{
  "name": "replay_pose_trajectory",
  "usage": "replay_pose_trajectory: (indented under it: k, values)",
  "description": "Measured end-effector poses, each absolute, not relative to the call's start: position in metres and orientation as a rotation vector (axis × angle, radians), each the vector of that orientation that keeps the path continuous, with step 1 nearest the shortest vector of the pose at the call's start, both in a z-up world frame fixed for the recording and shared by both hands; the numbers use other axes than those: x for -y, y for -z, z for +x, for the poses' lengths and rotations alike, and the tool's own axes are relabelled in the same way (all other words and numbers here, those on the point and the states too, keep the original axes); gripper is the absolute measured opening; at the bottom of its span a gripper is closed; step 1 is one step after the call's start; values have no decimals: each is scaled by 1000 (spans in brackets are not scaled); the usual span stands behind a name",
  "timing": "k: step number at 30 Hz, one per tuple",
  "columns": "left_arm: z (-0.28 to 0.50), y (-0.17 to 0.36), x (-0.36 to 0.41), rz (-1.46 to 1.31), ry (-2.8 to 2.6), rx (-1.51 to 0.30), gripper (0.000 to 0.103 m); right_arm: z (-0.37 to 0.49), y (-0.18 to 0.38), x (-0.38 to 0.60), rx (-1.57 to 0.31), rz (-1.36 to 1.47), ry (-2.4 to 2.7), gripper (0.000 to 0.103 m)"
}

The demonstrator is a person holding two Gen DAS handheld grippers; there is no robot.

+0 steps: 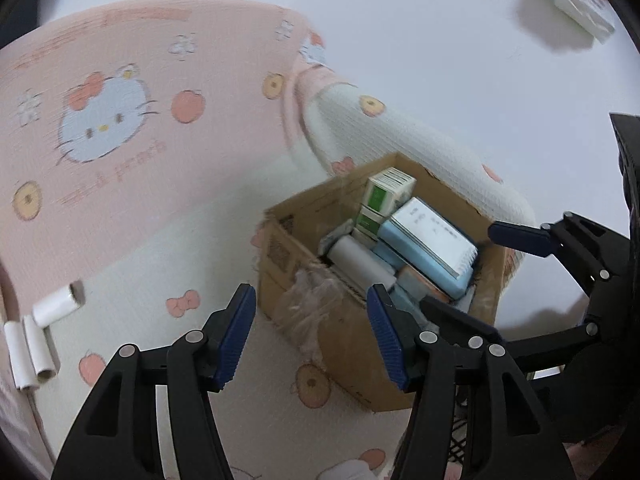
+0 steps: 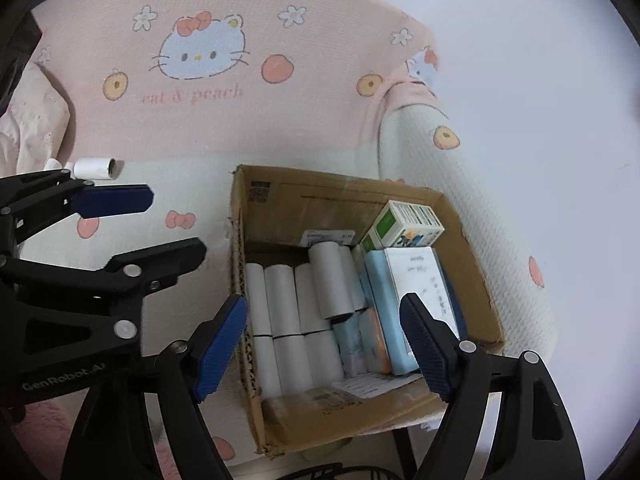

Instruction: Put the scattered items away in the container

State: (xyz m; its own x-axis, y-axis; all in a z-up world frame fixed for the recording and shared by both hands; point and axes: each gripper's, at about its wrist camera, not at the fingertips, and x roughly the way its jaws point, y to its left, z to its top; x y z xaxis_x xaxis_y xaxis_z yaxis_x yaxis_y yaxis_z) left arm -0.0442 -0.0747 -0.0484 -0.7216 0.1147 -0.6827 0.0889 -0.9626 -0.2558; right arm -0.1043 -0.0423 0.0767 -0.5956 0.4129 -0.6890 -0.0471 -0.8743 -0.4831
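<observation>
An open cardboard box [image 2: 280, 196] sits on a Hello Kitty seat cover and holds several white paper rolls [image 2: 282, 300], blue tissue packs, a white notepad [image 2: 420, 272] and a green-white carton [image 2: 404, 224]. The box also shows in the left wrist view [image 1: 344, 344]. My right gripper [image 2: 324, 348] is open and empty, hovering over the box. My left gripper [image 1: 312, 332] is open and empty, at the box's left side. Three white rolls [image 1: 40, 332] lie loose on the seat at the far left; one of them shows in the right wrist view [image 2: 94, 168].
A pink backrest cover [image 2: 224, 60] rises behind the seat. A padded armrest [image 2: 480, 200] runs along the box's right side. A small box [image 1: 584, 0] hangs on the white wall at upper right. A pink crumpled cloth [image 2: 32, 112] lies at the left.
</observation>
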Motion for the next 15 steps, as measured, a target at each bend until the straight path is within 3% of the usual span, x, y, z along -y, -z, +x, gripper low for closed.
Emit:
replay_pose_trajectory:
  k: [6, 10, 12, 15]
  values:
    - [-23, 47, 102, -1160, -2899, 582, 63, -93, -82, 77, 722, -1196, -2605, 78]
    - [-14, 37, 98, -1152, -2942, 485, 66, -88, -79, 94, 823, -1211, -2606, 79]
    - [-11, 31, 92, -1138, -2960, 433, 73, -88, -78, 93, 822, -1223, -2579, 79]
    - [-11, 24, 80, -1127, -2969, 366, 74, -85, -80, 84, 786, -1213, -2539, 79]
